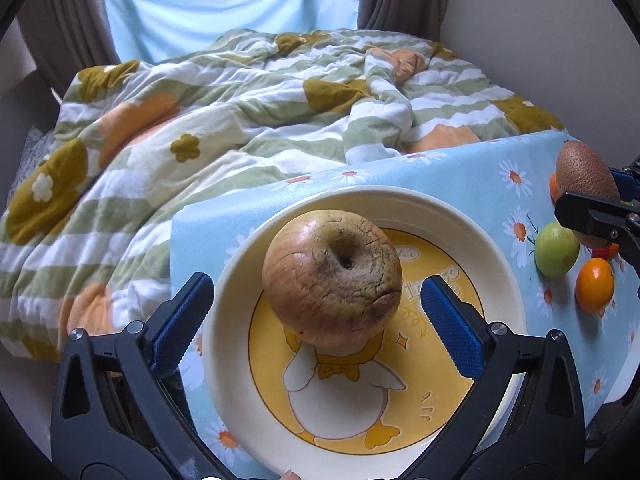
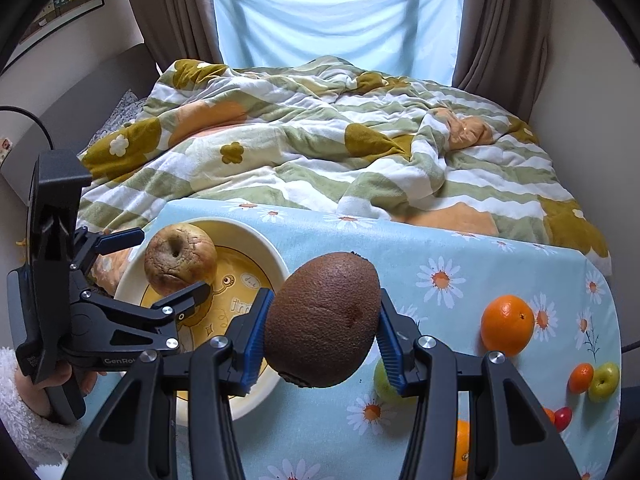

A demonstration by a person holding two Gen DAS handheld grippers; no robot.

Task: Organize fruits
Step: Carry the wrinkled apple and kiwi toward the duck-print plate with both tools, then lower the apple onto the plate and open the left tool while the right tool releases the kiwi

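Note:
A wrinkled apple (image 1: 332, 278) sits in a cream plate (image 1: 452, 216) with a yellow duck picture. My left gripper (image 1: 316, 312) is open, its blue pads on either side of the apple without touching it. In the right wrist view the apple (image 2: 180, 258), the plate (image 2: 256, 240) and the left gripper (image 2: 168, 264) show at the left. My right gripper (image 2: 322, 330) is shut on a brown kiwi (image 2: 324, 318), held above the table just right of the plate. The kiwi (image 1: 586, 174) also shows at the right edge of the left wrist view.
A blue daisy-print cloth (image 2: 460, 248) covers the table. On it lie an orange (image 2: 507, 325), a green fruit (image 1: 557, 249), a small orange (image 1: 595, 284), another small orange (image 2: 581, 378), a green fruit (image 2: 604, 376) and a red fruit (image 2: 563, 418). A bed with a striped quilt (image 2: 320, 152) lies beyond.

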